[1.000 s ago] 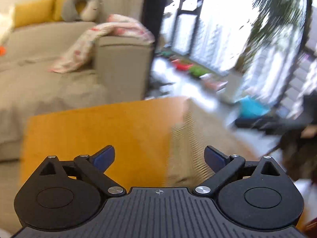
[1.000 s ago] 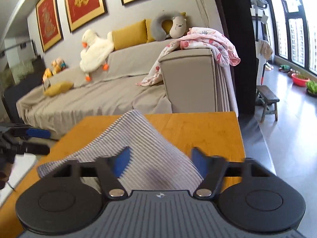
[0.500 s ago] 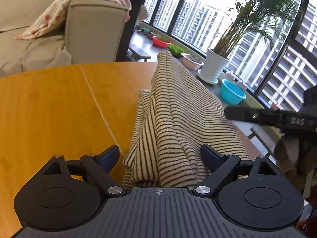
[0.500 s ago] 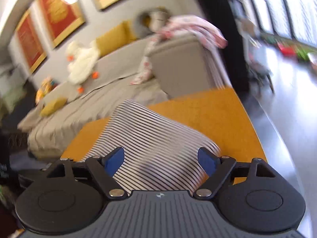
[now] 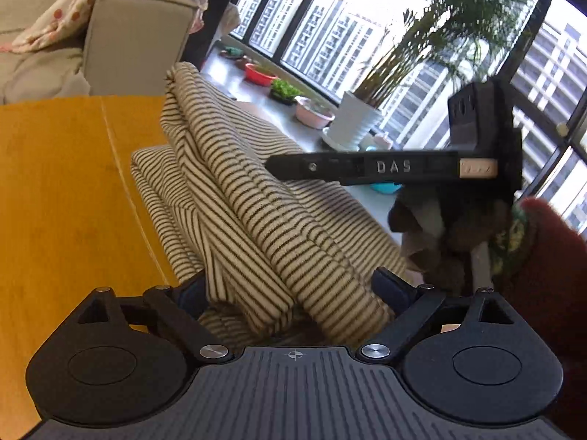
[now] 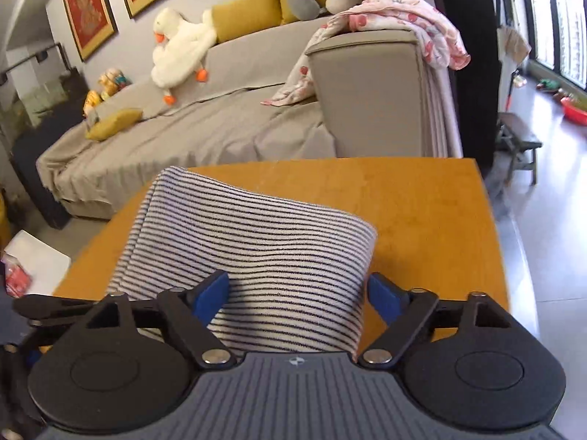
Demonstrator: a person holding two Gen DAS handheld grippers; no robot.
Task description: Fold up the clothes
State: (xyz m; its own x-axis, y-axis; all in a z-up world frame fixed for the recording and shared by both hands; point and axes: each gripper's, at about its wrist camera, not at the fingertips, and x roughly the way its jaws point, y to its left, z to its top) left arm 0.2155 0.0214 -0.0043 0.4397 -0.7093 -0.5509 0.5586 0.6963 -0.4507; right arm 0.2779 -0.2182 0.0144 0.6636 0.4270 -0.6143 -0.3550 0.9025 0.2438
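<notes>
Left wrist view shows the left gripper (image 5: 290, 289) with its jaws spread wide, a raised fold of the cream, dark-striped knitted garment (image 5: 256, 201) passing between the blue pads without visible clamping. The garment lies bunched in several layers on the orange wooden table (image 5: 66, 190), towards the table's window-side edge, with one ridge standing up along its length. The right gripper (image 5: 385, 167) appears here side-on as a black bar over the far part of the cloth; whether it touches the fabric cannot be told. Right wrist view shows that gripper (image 6: 297, 293) likewise spread wide, the striped cloth (image 6: 256, 242) running between its pads and under its body, its rounded folded edge turned towards the far edge of the table. Neither pair of jaws appears closed on fabric. Judgement: the layers are thick and soft, so a closing grip may catch only the top ply and drag the stack out of alignment. The bundle sits near the table's edge on the left gripper's side; a pull in that direction could slide it off. The standing ridge may collapse unevenly.
</notes>
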